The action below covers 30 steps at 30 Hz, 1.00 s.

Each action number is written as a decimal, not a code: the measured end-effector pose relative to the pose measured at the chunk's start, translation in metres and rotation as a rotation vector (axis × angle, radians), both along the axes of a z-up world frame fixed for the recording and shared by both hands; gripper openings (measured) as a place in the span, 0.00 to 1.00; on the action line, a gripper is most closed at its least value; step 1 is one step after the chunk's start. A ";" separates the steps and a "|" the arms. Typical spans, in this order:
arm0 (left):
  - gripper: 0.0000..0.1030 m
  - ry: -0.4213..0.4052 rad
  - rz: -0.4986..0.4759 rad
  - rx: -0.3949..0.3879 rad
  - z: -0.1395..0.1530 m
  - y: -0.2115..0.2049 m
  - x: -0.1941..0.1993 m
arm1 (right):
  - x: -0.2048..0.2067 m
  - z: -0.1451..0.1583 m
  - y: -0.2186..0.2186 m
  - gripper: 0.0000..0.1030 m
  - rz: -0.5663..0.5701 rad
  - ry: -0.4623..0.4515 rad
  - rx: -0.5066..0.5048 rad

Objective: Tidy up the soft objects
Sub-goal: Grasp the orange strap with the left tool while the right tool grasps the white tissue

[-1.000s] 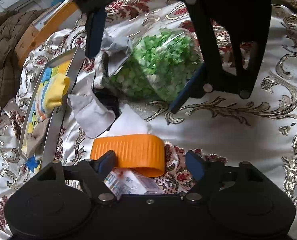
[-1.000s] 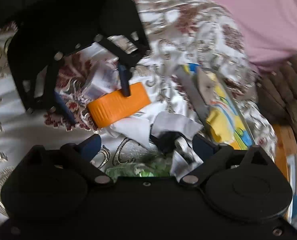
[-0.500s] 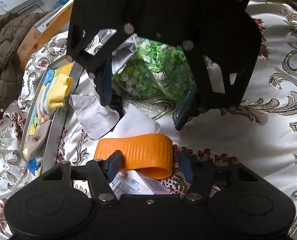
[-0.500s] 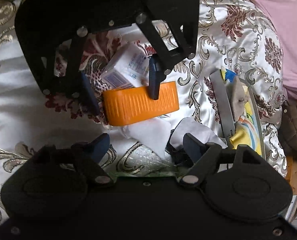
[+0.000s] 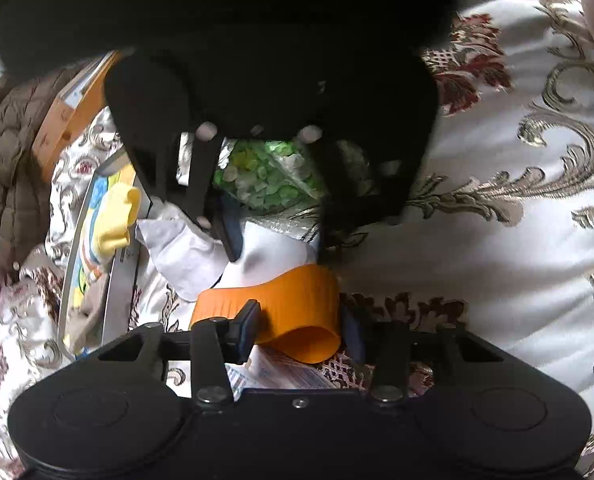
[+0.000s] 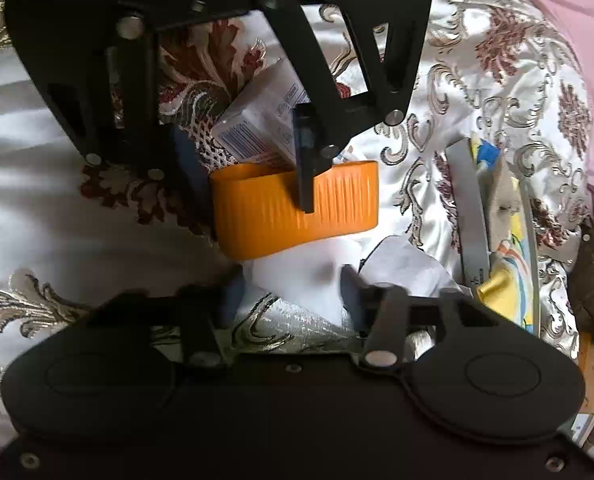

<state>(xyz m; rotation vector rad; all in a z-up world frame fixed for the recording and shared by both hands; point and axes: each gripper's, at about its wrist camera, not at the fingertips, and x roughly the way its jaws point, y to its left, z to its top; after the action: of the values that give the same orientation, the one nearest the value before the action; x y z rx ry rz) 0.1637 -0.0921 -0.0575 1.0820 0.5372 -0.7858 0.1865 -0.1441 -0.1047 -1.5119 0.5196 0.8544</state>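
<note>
A soft orange ribbed band (image 5: 293, 304) lies on the patterned bedspread (image 5: 497, 240). My left gripper (image 5: 301, 326) is shut on its right part and squeezes it; it also shows in the right wrist view (image 6: 297, 208) with the left gripper (image 6: 245, 164) on it. My right gripper (image 6: 291, 296) faces the left one, its jaws part open around a white cloth (image 6: 297, 276), not clearly pinching it. The white cloth (image 5: 273, 252) lies just beyond the band. A clear bag of green pieces (image 5: 265, 176) lies behind the right gripper (image 5: 277, 240).
A tissue packet (image 6: 265, 124) lies beside the band. A tray (image 5: 117, 280) with yellow and grey cloths (image 5: 115, 220) lies at the left. A brown quilted jacket (image 5: 5, 152) and a wooden edge (image 5: 69, 116) are beyond it. Pink fabric (image 6: 569, 20) lies at the far right.
My left gripper has closed on the orange band and pinched it narrower. My right gripper has come closer, down over the white cloth, its jaws narrower.
</note>
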 end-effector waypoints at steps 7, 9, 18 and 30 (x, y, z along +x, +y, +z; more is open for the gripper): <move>0.30 0.004 -0.025 -0.008 -0.004 0.001 -0.001 | 0.000 -0.004 0.007 0.08 0.007 0.046 -0.029; 0.22 0.008 -0.029 -0.014 -0.005 0.003 -0.001 | 0.000 -0.005 0.004 0.04 0.005 0.049 -0.022; 0.12 -0.010 -0.014 -0.099 0.008 0.012 -0.009 | -0.016 0.007 -0.013 0.00 -0.091 -0.012 0.119; 0.12 -0.075 0.101 -0.332 0.051 0.036 -0.019 | -0.028 0.072 -0.048 0.00 -0.160 -0.177 0.273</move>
<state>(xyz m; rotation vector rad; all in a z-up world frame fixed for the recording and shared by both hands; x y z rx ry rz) 0.1444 -0.0563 -0.0066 0.7686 0.3788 -0.7130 0.1582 -0.1917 -0.0329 -1.2630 0.3717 0.6325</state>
